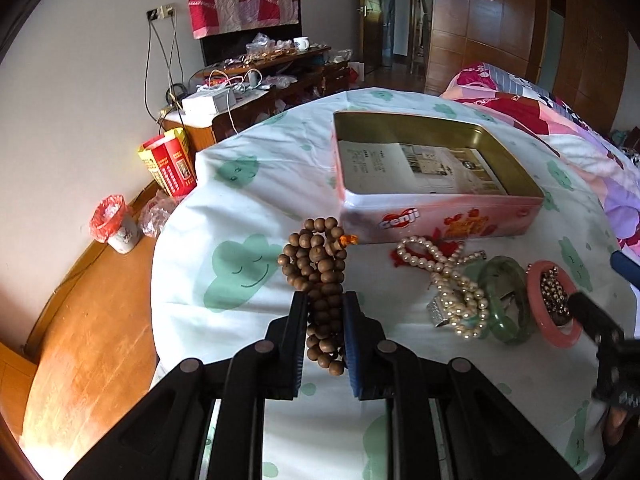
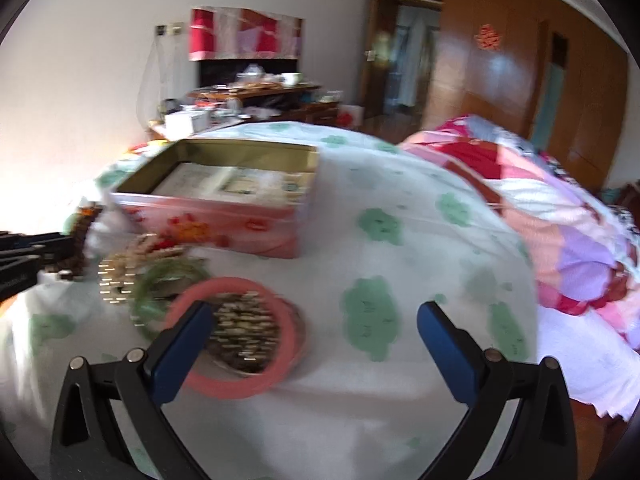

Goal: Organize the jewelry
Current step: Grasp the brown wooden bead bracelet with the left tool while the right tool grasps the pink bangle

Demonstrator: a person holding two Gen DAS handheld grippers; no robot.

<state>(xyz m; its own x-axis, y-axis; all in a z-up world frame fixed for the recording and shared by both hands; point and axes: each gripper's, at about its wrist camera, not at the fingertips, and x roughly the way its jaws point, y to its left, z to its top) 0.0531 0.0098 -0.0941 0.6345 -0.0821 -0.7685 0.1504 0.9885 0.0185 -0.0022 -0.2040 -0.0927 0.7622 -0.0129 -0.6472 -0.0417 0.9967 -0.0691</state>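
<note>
My left gripper (image 1: 325,300) is shut on a string of brown wooden beads (image 1: 318,264) and holds it above the white, green-patterned cloth (image 1: 248,208). An open pink tin box (image 1: 432,184) with a paper inside stands behind it. To the right lie a pearl necklace (image 1: 448,276), a green bangle (image 1: 506,300) and a pink bangle (image 1: 554,304) around dark metallic beads. My right gripper (image 2: 316,314) is open and empty, low over the cloth, its left finger over the pink bangle (image 2: 236,332). The right wrist view is blurred; the tin (image 2: 224,204) shows at its left.
A pink patterned quilt (image 1: 560,120) lies at the right. The cloth's left edge drops to a wooden floor (image 1: 88,320) with a small bin (image 1: 116,224) and a red box (image 1: 168,164). A cluttered wooden cabinet (image 1: 256,80) stands by the far wall.
</note>
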